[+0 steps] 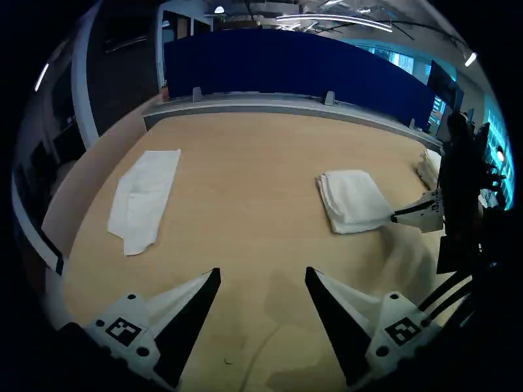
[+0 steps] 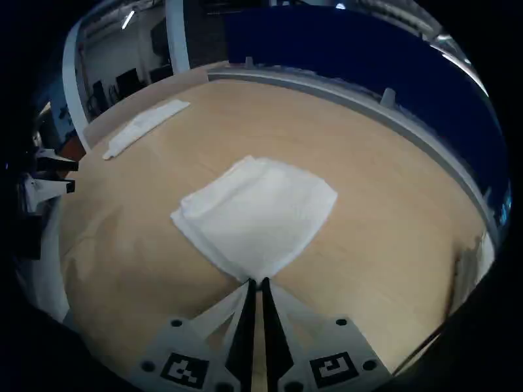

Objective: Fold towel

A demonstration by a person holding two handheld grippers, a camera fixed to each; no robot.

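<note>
Dead ahead of the right claw, the folded towel is lying on the tabletop, corner touching the clenched tips. Pinching cloth? Cannot tell. Left claw is hovering released, farther off.

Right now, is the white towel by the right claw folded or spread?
Folded: the white cloth towel shows stacked layers along its left edge.

both low, sharing the folded towel
</note>
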